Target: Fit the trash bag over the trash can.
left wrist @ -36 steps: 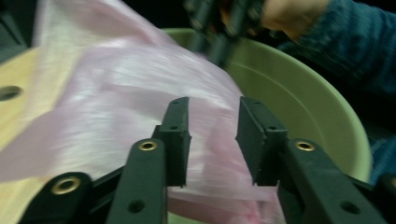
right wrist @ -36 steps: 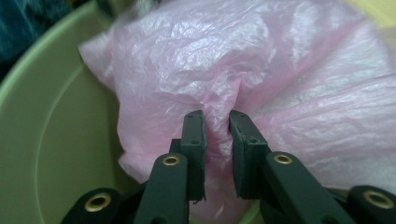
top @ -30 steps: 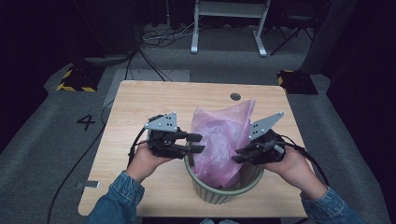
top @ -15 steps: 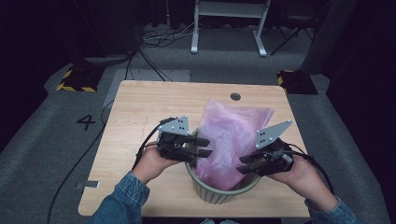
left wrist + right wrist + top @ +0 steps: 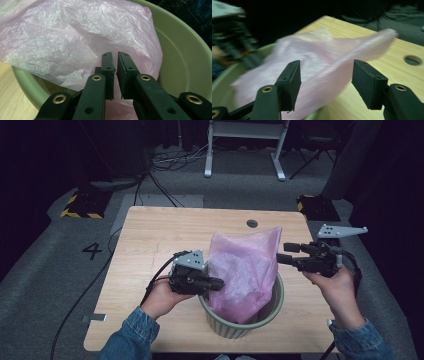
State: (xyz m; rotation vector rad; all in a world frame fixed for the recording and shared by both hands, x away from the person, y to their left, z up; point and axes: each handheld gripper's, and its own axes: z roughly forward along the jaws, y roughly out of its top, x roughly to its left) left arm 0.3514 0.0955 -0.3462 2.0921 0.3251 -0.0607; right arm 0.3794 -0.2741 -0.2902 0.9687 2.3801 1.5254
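A pink plastic bag (image 5: 245, 270) stands crumpled in a pale green bin (image 5: 240, 327) near the front of the wooden table (image 5: 165, 235). My left gripper (image 5: 217, 282) sits at the bin's left rim against the bag. Its jaws have just been closing and are shut. In the left gripper view the left gripper (image 5: 115, 56) points at the bag (image 5: 62, 45) over the bin's rim (image 5: 180, 62); no film shows in the slit. My right gripper (image 5: 286, 254) hangs open, right of the bag and apart from it, its jaws having just been opening. The right gripper (image 5: 327, 63) frames the blurred bag (image 5: 319, 65).
A round hole (image 5: 252, 223) sits in the table's far edge behind the bin. On the floor beyond stand a white frame (image 5: 245, 145), loose cables (image 5: 165, 165) and yellow-black striped blocks (image 5: 82, 205). Bare tabletop lies left of and behind the bin.
My right gripper let the bag go, opened and swung away to the right. The left gripper closed at the bin's left rim. The bag's top now stands free and fuller.
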